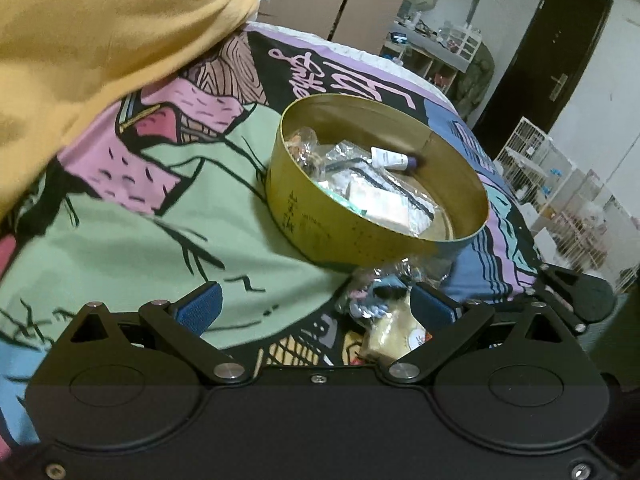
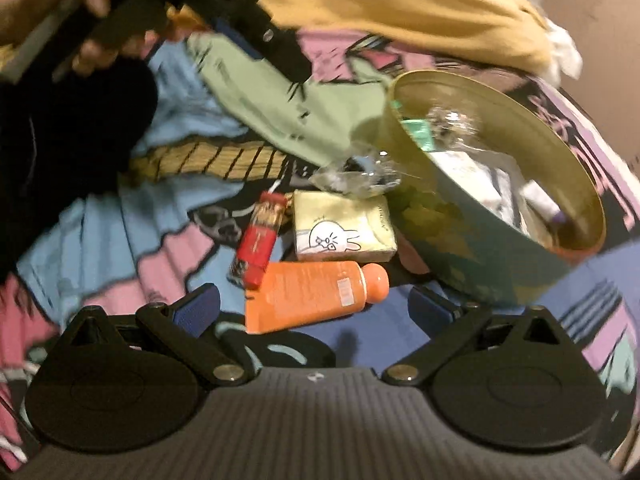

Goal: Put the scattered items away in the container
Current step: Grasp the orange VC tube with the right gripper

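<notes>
A round gold tin (image 1: 344,236) sits on a patterned bedspread and holds several packets and a small white tube (image 1: 394,159). It also shows in the right wrist view (image 2: 480,256). My left gripper (image 1: 316,306) is open and empty, just before the tin. A clear plastic bag (image 1: 376,292) and a yellow tissue pack (image 1: 394,334) lie by its right finger. My right gripper (image 2: 316,306) is open and empty above an orange tube (image 2: 316,300). Beyond it lie a red box (image 2: 260,240), the tissue pack (image 2: 344,232) and the clear bag (image 2: 360,174).
A yellow garment (image 1: 100,40) drapes over the bed at the upper left. The bed's edge falls off at the right, with white wire cages (image 1: 560,184) and a dark door (image 1: 544,60) beyond. The person's hand holding the left gripper (image 2: 100,20) shows at the top left.
</notes>
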